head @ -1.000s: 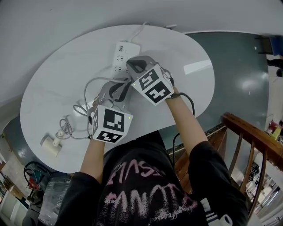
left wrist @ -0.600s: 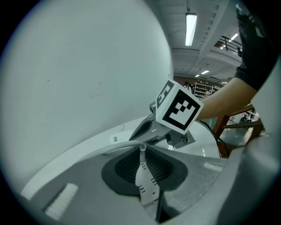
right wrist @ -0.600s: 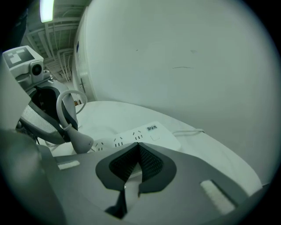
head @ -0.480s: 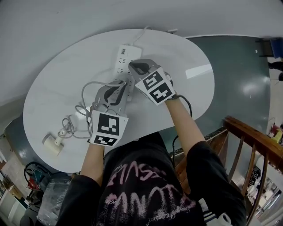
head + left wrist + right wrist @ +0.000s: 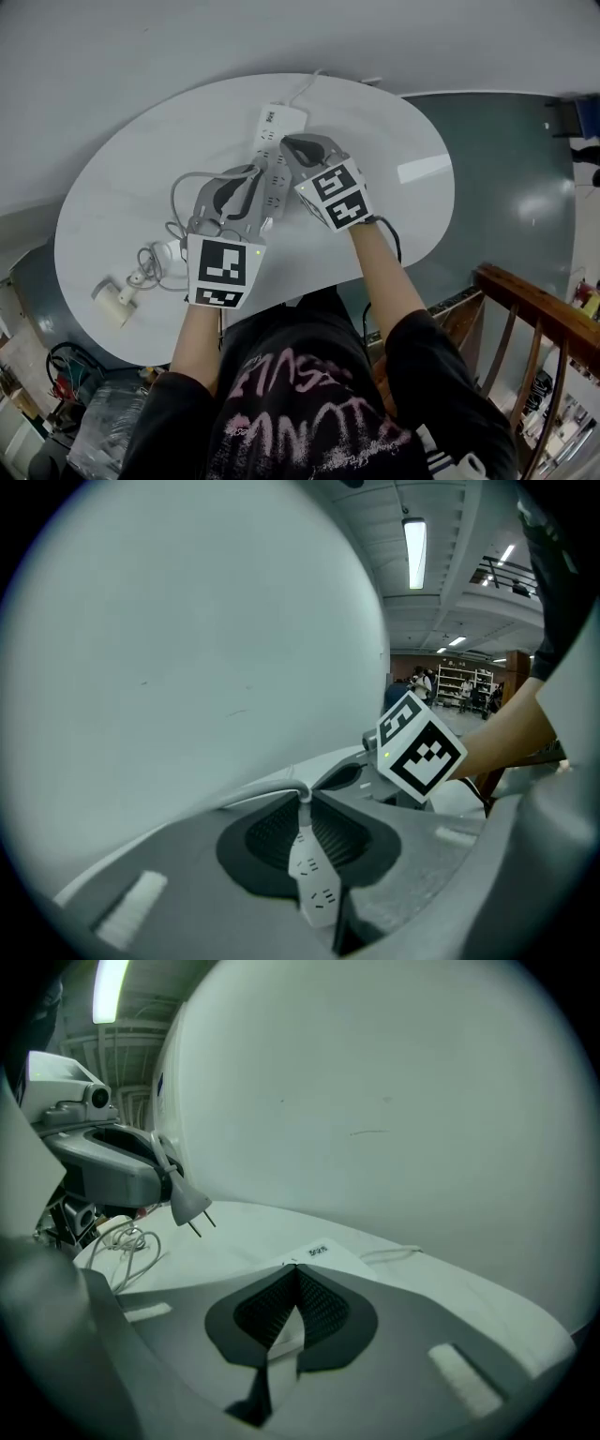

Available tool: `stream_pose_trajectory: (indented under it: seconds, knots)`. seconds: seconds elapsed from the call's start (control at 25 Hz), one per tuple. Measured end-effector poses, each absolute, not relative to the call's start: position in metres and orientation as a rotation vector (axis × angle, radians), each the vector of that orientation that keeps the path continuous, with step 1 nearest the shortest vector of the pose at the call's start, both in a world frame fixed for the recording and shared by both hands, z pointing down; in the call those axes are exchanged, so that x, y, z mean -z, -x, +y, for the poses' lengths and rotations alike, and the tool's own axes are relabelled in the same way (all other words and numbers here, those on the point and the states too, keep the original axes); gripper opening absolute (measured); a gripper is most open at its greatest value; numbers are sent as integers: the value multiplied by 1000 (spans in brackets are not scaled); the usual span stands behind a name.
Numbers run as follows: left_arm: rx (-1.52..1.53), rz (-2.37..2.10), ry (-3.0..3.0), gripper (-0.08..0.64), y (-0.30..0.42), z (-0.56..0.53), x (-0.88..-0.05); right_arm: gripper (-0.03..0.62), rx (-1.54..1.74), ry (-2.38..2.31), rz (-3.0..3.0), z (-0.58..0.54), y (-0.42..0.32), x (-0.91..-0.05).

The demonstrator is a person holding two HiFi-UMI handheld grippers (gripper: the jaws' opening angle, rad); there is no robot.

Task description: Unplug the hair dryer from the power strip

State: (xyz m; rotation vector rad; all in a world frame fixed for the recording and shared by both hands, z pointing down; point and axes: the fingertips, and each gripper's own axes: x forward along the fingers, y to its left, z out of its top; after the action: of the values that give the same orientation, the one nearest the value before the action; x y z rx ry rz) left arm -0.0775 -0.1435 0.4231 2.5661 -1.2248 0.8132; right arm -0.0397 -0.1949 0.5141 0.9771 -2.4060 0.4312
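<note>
My left gripper (image 5: 305,799) is pinching the plug (image 5: 190,1206), with both jaws pressing together on its body. In the right gripper view I am seeing the plug's two prongs hanging bare in the air, pointing down and to the right, clear of the table (image 5: 394,131). The cord (image 5: 258,799) is running off to the left from the jaw tips. Through the gap under those tips I am looking down at the sockets of the power strip (image 5: 275,131).

My right gripper (image 5: 295,1267) is sitting with its tips over the end of the power strip where the strip's own cable is leaving. Its jaws have just been closing and are now standing all but together. I am seeing nothing pinched between them, only the white strip showing through the slit below the pads. I cannot tell whether the tips are pressing on it.

From the head view, the two grippers are working close together near the far middle of the white oval table, the left one just beside the strip's near half. The cord is lying in loose coils toward the table's left. The hair dryer (image 5: 112,302) is lying at the left edge, well apart from the strip. A wooden railing (image 5: 525,309) is showing at the lower right.
</note>
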Motion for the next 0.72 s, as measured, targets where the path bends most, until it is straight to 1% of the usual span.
stream_pose_trajectory:
  seconds: [0.72]
  knots:
    - [-603, -1459, -2564, 48, 91, -152, -368, 11, -278, -1208, -2559, -180, 20, -400]
